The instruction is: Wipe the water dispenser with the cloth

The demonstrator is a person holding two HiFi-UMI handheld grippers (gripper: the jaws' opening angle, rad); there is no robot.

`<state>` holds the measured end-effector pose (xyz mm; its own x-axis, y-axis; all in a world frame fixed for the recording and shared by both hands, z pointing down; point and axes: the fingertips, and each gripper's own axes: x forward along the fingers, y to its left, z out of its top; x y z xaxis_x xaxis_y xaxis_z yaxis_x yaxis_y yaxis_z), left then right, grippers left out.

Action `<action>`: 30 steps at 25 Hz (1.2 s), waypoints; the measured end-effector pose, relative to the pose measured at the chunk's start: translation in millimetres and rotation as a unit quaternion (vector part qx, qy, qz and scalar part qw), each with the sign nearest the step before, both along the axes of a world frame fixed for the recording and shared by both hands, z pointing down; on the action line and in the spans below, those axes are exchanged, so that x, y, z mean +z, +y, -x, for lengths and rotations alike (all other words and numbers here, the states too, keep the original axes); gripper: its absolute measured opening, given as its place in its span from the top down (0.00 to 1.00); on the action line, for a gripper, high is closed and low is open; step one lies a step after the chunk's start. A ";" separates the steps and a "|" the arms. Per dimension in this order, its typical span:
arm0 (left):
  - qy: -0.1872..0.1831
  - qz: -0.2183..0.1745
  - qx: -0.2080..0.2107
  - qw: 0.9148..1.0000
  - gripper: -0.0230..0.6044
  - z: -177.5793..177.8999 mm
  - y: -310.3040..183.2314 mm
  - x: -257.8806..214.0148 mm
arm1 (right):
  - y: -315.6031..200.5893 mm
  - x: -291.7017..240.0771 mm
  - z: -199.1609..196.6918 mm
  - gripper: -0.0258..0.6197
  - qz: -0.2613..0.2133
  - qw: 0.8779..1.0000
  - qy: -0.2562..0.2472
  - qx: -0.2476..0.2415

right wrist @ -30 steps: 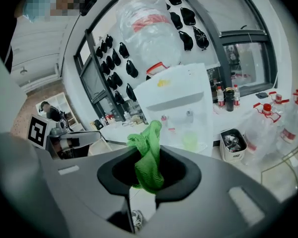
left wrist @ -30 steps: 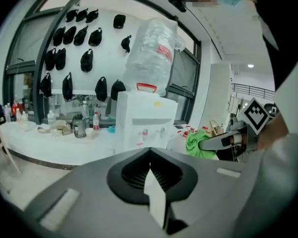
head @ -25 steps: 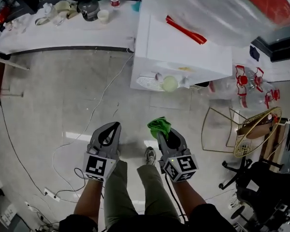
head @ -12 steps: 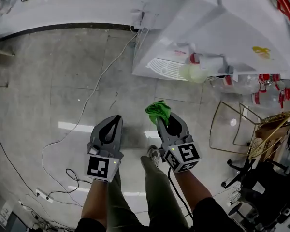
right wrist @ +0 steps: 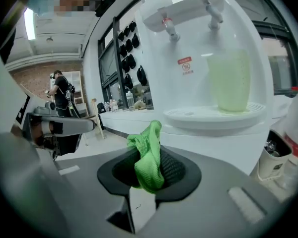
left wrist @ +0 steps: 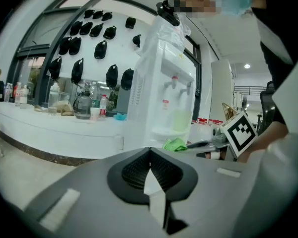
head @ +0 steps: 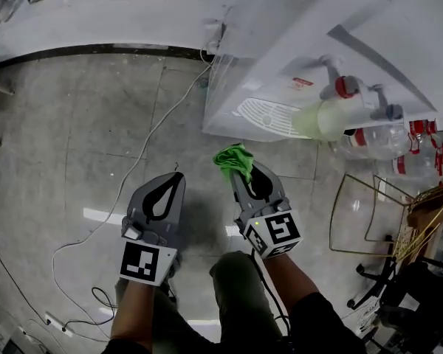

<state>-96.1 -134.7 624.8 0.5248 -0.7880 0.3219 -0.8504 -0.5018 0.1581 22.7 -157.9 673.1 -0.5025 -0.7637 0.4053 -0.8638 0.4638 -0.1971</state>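
The white water dispenser stands ahead and to the right, with two taps, a round drip tray and a pale green cup on it. It also fills the right gripper view, dispenser, and shows mid-frame in the left gripper view, dispenser. My right gripper is shut on a bright green cloth, cloth, held a little short of the drip tray. My left gripper is shut with nothing in it, beside the right one over the floor.
A long white counter with bottles and a kettle runs along the back. Cables trail across the tiled floor. Water bottles, a gold wire basket and a black chair stand at the right.
The dispenser has come closer and larger in the head view. Both grippers have moved toward it, the right one still holding the green cloth.
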 end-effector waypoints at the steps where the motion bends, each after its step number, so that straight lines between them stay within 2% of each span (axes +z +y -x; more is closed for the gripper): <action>1: -0.005 -0.009 0.003 1.000 0.96 -0.8 -2.4 3.2 | -5.7 5.3 2.8 0.82 -0.011 1.000 0.000 -0.006; 5: -0.012 -0.040 0.004 0.999 0.96 -6.0 -9.9 13.7 | -25.3 25.0 7.9 0.82 -0.046 0.998 0.011 -0.028; 11: 0.009 -0.039 -0.009 0.999 0.96 -6.1 -20.2 12.2 | -48.4 36.0 22.7 0.82 -0.090 0.993 0.031 -0.062; 14: 0.005 -0.067 -0.020 0.998 0.96 -9.7 -24.7 5.2 | -61.7 41.0 27.8 0.82 -0.097 0.992 0.040 -0.064; 18: -0.007 -0.089 -0.020 0.996 0.96 -19.0 -22.7 3.1 | -73.3 53.7 25.8 0.82 -0.082 0.994 0.050 -0.056; 21: -0.009 -0.090 -0.027 0.996 0.96 -19.1 -22.1 2.5 | -78.4 58.8 19.9 0.82 -0.075 0.995 0.052 -0.049; 25: -0.031 -0.070 -0.026 0.997 0.96 -15.0 -14.5 17.7 | -82.0 59.0 5.0 0.82 -0.081 0.995 0.052 -0.039; 30: -0.035 -0.082 -0.018 0.996 0.96 -12.2 -11.0 15.1 | -79.9 57.9 -36.0 0.82 -0.086 0.994 0.059 -0.016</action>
<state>-83.9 -145.7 639.9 0.4768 -0.8506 0.2219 -0.8739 -0.4858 0.0156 58.6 -237.8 730.9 -0.4847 -0.8110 0.3277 -0.8603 0.5096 -0.0113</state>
